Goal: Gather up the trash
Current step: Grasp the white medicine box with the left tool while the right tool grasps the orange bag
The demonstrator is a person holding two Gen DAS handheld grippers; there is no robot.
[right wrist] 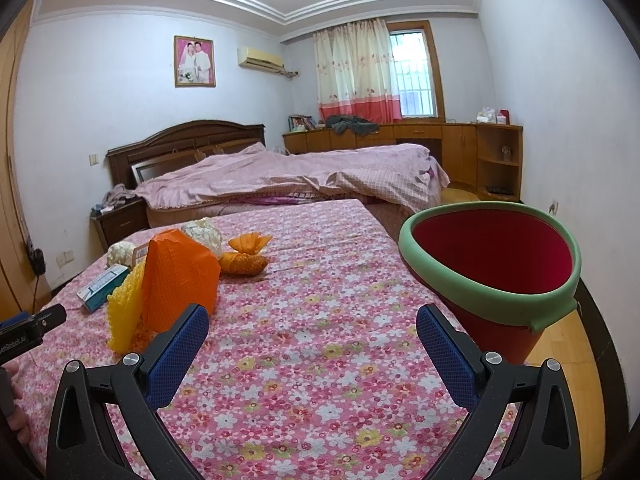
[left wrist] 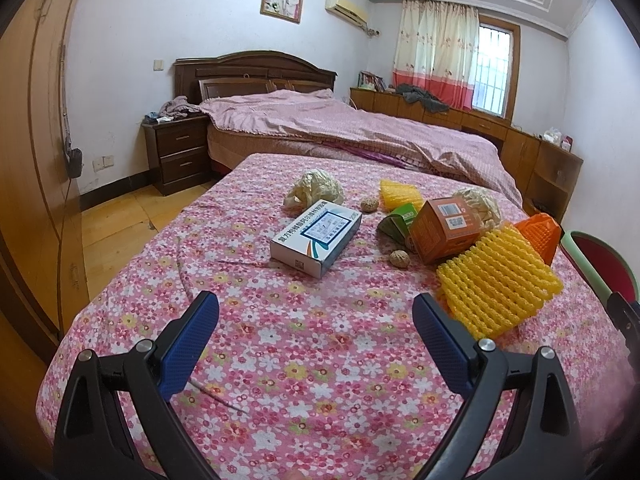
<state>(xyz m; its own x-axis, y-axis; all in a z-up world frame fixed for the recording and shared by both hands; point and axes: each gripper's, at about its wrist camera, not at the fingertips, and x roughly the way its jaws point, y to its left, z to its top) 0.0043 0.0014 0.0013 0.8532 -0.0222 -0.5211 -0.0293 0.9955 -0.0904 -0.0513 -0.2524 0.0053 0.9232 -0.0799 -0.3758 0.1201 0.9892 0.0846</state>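
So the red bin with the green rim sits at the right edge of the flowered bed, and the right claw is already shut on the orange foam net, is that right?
Not quite. The right wrist view shows the right claw open and empty; the orange foam net stands untouched on the flowered bed. The red bin with the green rim does sit at the right edge.

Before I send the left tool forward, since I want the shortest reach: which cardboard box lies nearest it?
The white-and-blue flat cardboard box, lying alone ahead; the orange cardboard box sits farther right among foam nets.
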